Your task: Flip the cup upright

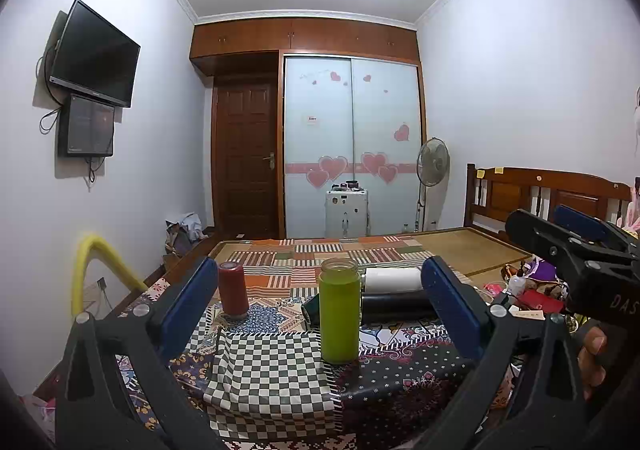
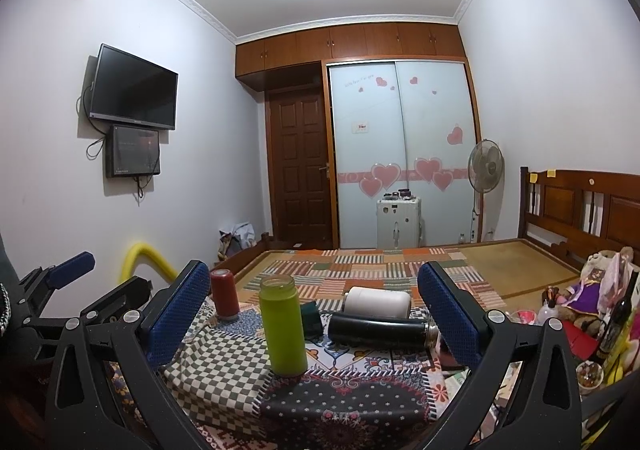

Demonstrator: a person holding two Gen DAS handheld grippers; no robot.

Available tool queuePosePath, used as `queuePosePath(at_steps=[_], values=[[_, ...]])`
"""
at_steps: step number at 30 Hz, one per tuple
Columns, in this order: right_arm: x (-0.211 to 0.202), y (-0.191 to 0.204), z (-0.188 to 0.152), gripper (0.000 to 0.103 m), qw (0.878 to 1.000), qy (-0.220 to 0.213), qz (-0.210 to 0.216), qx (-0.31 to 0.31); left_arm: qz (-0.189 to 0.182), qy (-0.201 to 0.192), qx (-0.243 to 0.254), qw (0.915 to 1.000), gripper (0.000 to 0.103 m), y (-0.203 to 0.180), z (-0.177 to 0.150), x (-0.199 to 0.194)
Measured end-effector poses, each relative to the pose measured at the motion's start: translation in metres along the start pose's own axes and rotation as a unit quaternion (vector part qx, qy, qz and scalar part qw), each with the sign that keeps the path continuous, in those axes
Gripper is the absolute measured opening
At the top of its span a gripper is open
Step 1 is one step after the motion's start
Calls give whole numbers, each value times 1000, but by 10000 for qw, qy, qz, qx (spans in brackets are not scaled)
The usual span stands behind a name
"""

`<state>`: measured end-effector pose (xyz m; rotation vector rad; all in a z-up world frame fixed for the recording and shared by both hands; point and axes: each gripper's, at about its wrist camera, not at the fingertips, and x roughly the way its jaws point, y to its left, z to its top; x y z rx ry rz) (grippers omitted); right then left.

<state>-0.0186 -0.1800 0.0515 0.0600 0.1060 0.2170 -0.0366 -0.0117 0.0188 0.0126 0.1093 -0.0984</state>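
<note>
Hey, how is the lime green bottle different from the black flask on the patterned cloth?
The lime green bottle with a clear glass neck stands upright with its open mouth up; the black cylindrical flask with a metal end lies on its side. The green bottle sits nearer the cameras, the black flask farther back and right. Both are tall cylinders, untouched by either tool.

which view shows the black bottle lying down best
The right wrist view: the black bottle lies on its side with full length and metal end visible. In the left wrist view, the black bottle is partly hidden behind the green cup.

"DAS", perhaps cut off, on right gripper [image 1: 576, 246]
</note>
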Motion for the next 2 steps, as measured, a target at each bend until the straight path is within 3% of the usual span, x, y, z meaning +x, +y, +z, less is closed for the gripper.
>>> queuePosePath(at_steps=[2], values=[[0,0,0,103,10000,0,-2,2,-27,13,1,10000,103,-1,0,0]])
